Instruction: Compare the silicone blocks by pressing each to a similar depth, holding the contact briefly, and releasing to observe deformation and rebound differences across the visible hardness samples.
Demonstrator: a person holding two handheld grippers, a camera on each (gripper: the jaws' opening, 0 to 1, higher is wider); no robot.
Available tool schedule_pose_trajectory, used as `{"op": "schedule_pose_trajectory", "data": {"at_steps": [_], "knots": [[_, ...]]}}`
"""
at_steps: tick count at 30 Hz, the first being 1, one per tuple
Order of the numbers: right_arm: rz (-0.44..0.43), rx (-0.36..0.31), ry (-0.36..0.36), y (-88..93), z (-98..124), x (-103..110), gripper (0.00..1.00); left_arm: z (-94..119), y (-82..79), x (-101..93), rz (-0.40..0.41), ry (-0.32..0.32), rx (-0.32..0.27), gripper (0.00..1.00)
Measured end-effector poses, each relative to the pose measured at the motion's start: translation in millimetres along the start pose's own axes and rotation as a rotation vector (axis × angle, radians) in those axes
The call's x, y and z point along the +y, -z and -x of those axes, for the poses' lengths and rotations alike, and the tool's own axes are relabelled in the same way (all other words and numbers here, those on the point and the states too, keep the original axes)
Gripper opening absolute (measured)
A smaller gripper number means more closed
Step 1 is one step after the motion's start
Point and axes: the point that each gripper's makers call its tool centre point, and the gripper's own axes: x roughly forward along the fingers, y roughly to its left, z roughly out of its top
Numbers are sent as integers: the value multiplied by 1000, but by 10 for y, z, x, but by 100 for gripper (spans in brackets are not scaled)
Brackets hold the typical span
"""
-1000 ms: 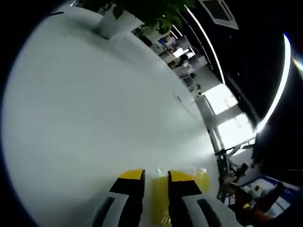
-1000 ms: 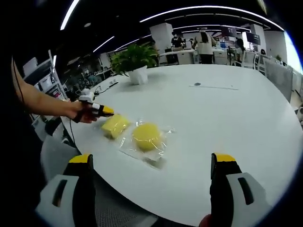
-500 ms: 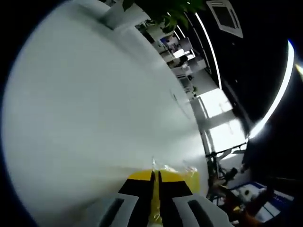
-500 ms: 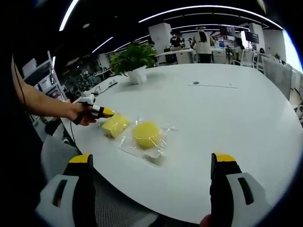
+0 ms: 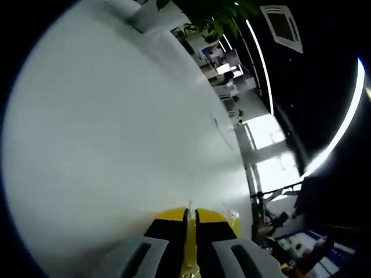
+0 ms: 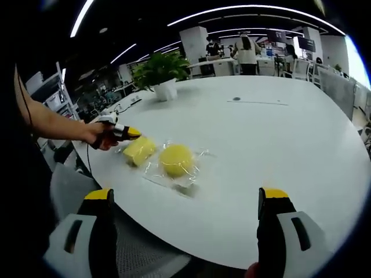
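A square yellow silicone block and a round yellow one lie in clear plastic bags near the left edge of the white table. In the right gripper view a person's hand holds my left gripper against the square block's near-left end. In the left gripper view my left gripper has its jaws almost together, with the yellow block showing in the thin gap and just past the tips. My right gripper hovers over the table's near edge, wide open and holding nothing.
A potted plant in a white pot stands at the table's far left. People and desks fill the office beyond. A chair back sits below the table edge at left. The table's right side is bare.
The left jaws, apart around the block one second ago, have come together on it; the gap is now a touch wider than half a second ago. The right gripper stays open.
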Motion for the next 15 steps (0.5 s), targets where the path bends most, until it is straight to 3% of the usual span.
{"op": "schedule_pose_trajectory", "data": {"at_steps": [3, 10, 13, 15], "knots": [[-1, 0, 0, 0, -4, -2, 96, 16, 25, 15, 22, -3, 0, 0], [1, 3, -8, -5, -41, 16, 96, 56, 20, -25, -18, 13, -5, 0], [1, 1, -11, -13, -54, 33, 96, 67, -29, -55, -43, 28, -35, 0], [3, 1, -14, -11, -59, 38, 96, 85, -107, -178, -70, 83, -83, 0]]}}
